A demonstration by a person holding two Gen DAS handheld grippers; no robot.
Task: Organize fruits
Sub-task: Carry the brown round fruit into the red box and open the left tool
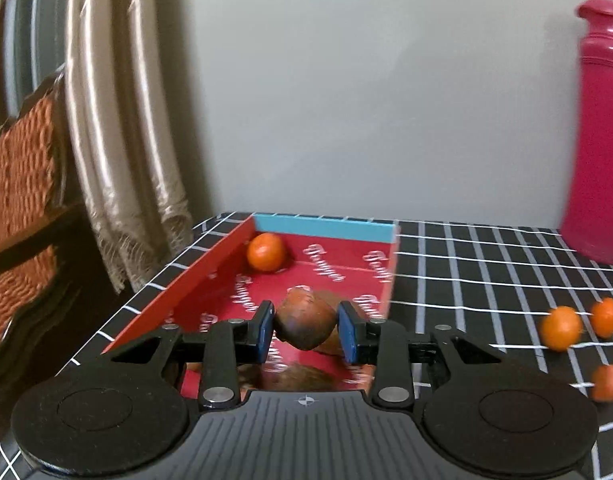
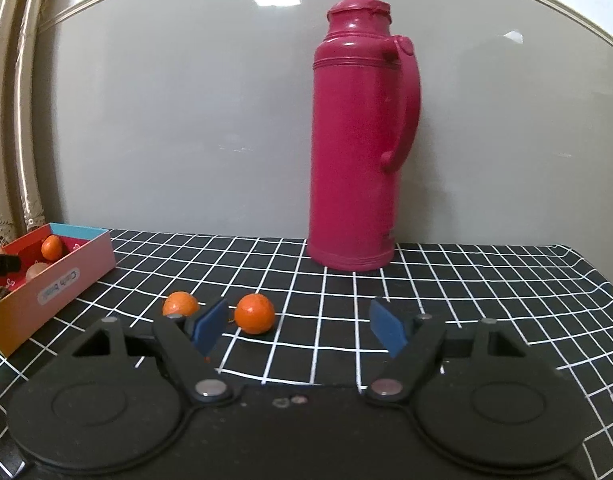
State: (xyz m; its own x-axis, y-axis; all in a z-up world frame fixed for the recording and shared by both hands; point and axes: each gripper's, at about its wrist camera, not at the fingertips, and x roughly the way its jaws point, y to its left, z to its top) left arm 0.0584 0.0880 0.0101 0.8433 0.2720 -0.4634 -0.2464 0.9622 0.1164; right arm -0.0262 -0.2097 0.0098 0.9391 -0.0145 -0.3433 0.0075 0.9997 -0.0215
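Left wrist view: my left gripper (image 1: 305, 330) has its jaws closed on a brown, egg-shaped fruit (image 1: 304, 322), held just above the floor of a shallow red box (image 1: 210, 276) with a blue far wall. One orange (image 1: 266, 251) lies in the box's far left corner. Outside it, three more small oranges lie loose on the black, white-gridded surface (image 1: 486, 272) to my right. From the right wrist view, my right gripper (image 2: 298, 326) hangs with jaws wide apart and empty, one loose orange (image 2: 254, 313) just ahead of its left finger, another orange (image 2: 180, 304) partly hidden behind that finger. A tall pink thermos (image 2: 356, 140) stands against the wall. I judge the sorting partly done: several oranges remain to box.
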